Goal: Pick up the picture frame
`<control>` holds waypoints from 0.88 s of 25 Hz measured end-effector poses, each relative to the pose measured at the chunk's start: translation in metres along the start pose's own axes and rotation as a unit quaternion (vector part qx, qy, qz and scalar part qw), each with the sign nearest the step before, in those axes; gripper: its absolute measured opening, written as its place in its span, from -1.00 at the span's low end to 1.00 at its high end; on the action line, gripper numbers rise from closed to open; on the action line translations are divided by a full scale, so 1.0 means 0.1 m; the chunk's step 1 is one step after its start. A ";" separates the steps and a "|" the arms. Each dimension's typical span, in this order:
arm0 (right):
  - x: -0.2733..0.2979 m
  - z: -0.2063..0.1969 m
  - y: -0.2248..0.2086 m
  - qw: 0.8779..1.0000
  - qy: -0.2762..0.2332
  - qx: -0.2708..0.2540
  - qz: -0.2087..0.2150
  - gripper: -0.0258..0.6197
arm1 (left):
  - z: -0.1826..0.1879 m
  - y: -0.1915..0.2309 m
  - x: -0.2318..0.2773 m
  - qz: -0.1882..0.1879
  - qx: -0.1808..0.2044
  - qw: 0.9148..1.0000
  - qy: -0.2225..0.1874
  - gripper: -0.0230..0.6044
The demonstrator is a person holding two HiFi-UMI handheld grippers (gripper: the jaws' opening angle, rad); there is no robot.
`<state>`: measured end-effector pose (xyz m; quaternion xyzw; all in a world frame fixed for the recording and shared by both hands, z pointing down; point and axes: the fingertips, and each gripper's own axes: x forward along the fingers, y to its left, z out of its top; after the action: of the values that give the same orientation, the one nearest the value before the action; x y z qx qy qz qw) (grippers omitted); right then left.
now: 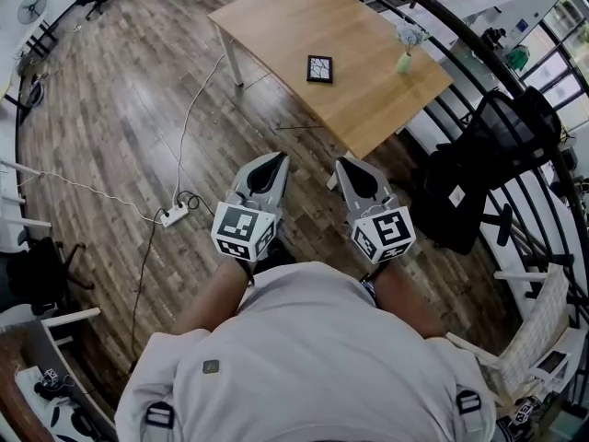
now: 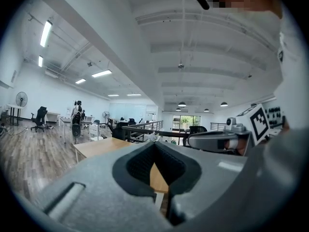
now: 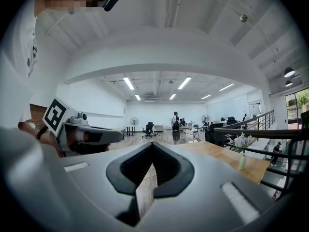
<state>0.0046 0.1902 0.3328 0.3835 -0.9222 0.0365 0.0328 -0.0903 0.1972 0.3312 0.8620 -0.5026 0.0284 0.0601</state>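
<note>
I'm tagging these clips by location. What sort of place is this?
Probably an open-plan office: ceiling strip lights, an office chair on the wood floor, and a black railing beside the wooden table.

The person holds both grippers out in front of the torso, side by side and near each other, roughly level. In the head view the left gripper (image 1: 275, 158) points toward 1 o'clock and the right gripper (image 1: 349, 162) toward 11 o'clock, so the tips lean in toward each other without touching. The left marker cube (image 1: 244, 231) and right marker cube (image 1: 385, 233) sit at the rear ends, just ahead of the left forearm (image 1: 217, 293) and right forearm (image 1: 406, 295), which are bare and bent at the elbows. Each gripper's own view shows its jaws pressed together with nothing between them. From the left gripper (image 2: 155, 144), the right gripper (image 2: 217, 140) lies at 3 o'clock. From the right gripper (image 3: 153, 144), the left gripper (image 3: 91, 135) lies at 9 o'clock.
</note>
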 end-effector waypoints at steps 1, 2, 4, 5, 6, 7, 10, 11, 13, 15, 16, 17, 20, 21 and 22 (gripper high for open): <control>0.11 0.03 0.02 1.000 0.000 -0.001 -0.002 -0.89 | 0.01 0.12 0.02 -0.001 0.001 1.000 0.000 -0.92; 0.22 0.06 0.03 1.000 -0.001 -0.003 -0.003 -0.89 | 0.04 0.24 0.03 -0.002 0.001 1.000 -0.001 -0.92; 0.43 0.11 0.07 1.000 -0.002 -0.006 -0.005 -0.89 | 0.10 0.46 0.05 -0.004 -0.001 1.000 -0.003 -0.92; 0.52 0.14 0.08 1.000 -0.002 -0.006 -0.006 -0.89 | 0.13 0.55 0.06 -0.006 0.000 1.000 -0.004 -0.92; 0.61 0.15 0.10 1.000 -0.001 -0.006 -0.008 -0.89 | 0.14 0.63 0.07 -0.008 0.001 1.000 -0.005 -0.92; 0.68 0.16 0.11 1.000 0.001 -0.005 -0.010 -0.89 | 0.15 0.71 0.08 -0.011 0.001 1.000 -0.004 -0.92; 0.88 0.15 0.15 1.000 0.005 0.000 -0.015 -0.89 | 0.16 0.93 0.11 -0.015 -0.003 1.000 -0.003 -0.92; 0.93 0.14 0.15 1.000 0.007 0.002 -0.015 -0.89 | 0.16 0.98 0.12 -0.016 -0.004 1.000 -0.003 -0.92; 1.00 0.09 0.14 1.000 0.013 0.004 -0.015 -0.89 | 0.14 1.05 0.16 -0.018 -0.006 1.000 -0.002 -0.92; 1.07 0.04 0.11 1.000 0.021 0.009 -0.015 -0.89 | 0.13 1.10 0.22 -0.021 -0.009 1.000 0.000 -0.92; 1.11 0.02 0.08 1.000 0.023 0.013 -0.015 -0.89 | 0.12 1.13 0.26 -0.022 -0.010 1.000 0.003 -0.92; 1.15 -0.01 0.05 0.999 0.026 0.016 -0.014 -0.89 | 0.10 1.15 0.31 -0.022 -0.011 1.000 0.006 -0.92; 1.25 -0.07 -0.08 0.999 0.030 0.024 -0.006 -0.89 | 0.06 1.20 0.47 -0.020 -0.012 1.000 0.015 -0.92; 1.30 -0.09 -0.15 0.999 0.030 0.027 -0.003 -0.89 | 0.05 1.22 0.54 -0.018 -0.011 1.000 0.017 -0.92; 1.35 -0.10 -0.23 0.999 0.029 0.030 0.000 -0.89 | 0.05 1.25 0.62 -0.015 -0.009 1.000 0.018 -0.92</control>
<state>-0.0740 0.0795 0.3554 0.3832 -0.9193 0.0750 0.0482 -0.1682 0.0826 0.3427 0.8680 -0.4889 0.0383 0.0777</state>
